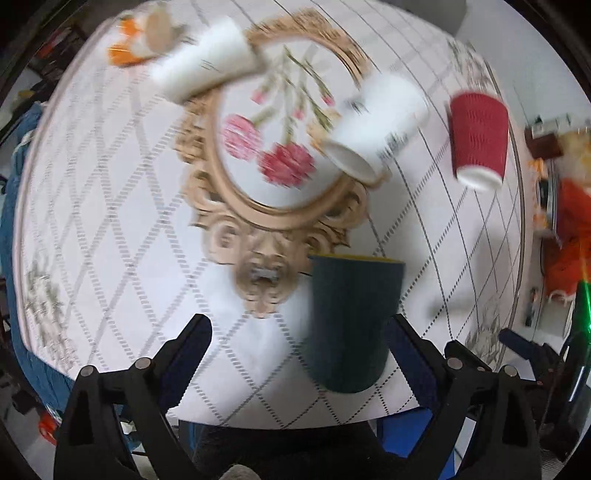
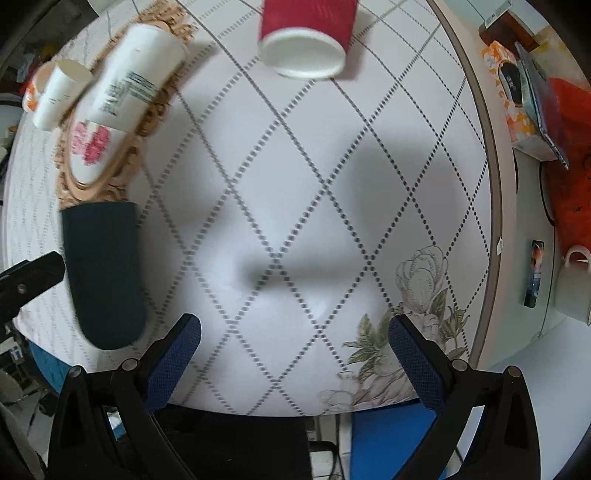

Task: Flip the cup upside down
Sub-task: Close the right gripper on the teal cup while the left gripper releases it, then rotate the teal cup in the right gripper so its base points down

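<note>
The dark green cup stands near the table's front edge, at about 2 o'clock of the left gripper, whose jaws are spread and empty. The right gripper likewise gapes, idle. Judged light, ribbed paper, crushable: grip mid-wall, gently.

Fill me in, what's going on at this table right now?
A person holds two open grippers over a round table with several paper cups. The left gripper is closing in on the dark green cup, which stands between its fingers, ungrasped. The right gripper hovers empty. The red cup already sits upside down.
</note>
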Motion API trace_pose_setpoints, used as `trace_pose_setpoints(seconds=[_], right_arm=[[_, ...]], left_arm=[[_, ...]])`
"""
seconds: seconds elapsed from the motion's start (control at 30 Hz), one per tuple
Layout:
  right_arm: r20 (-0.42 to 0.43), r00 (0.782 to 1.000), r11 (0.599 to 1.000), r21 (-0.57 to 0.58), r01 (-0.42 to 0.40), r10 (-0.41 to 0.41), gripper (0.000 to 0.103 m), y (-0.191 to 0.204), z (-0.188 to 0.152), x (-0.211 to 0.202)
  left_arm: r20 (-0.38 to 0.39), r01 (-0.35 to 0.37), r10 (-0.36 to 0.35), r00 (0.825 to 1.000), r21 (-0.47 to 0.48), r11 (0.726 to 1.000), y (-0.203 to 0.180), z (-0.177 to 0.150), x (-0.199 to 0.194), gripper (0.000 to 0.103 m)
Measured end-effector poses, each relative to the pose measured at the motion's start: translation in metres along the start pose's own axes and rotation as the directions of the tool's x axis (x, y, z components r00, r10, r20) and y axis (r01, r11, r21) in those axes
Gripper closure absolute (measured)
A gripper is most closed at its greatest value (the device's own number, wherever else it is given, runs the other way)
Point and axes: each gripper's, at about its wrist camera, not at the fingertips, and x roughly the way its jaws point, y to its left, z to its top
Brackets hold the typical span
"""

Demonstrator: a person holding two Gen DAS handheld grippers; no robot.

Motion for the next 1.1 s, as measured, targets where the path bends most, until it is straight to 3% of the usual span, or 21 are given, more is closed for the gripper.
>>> trace_pose_setpoints(seconds=[0.1,0.2,0.27,0.57,1.1], right_arm=[[0.027,0.997,0.997,0.004,-0.077,0.077,0.001,0.021,0.001,-0.020],[0.030,0.990,0.991,-0.012,-0.136,0.136,0.008,0.047,0.001,-0.023],[0.011,0.983,0.983,-0.013,-0.184,0.184,0.020,0.064,0.005,-0.018],[-0.063,0.969,0.971,0.023,-0.239,0.240,0.041,0.096,0.017,0.007],[-0.054,0.974,0.976,0.013,-0.219,0.219,0.041,0.101,0.018,0.007]], left_arm=[[0.055,-0.038,0.040,0.998,-0.040,0.998,0.022,-0.014,-0.020,0.007],[0.071,-0.080,0.086,0.994,-0.089,0.993,0.047,-0.015,-0.024,0.007],[0.061,-0.091,0.098,0.993,-0.117,0.989,0.061,-0.015,-0.023,0.007],[0.039,-0.107,0.117,0.992,-0.195,0.975,0.099,-0.028,-0.010,0.007],[0.054,-0.101,0.110,0.992,-0.141,0.985,0.092,-0.029,-0.011,0.007]])
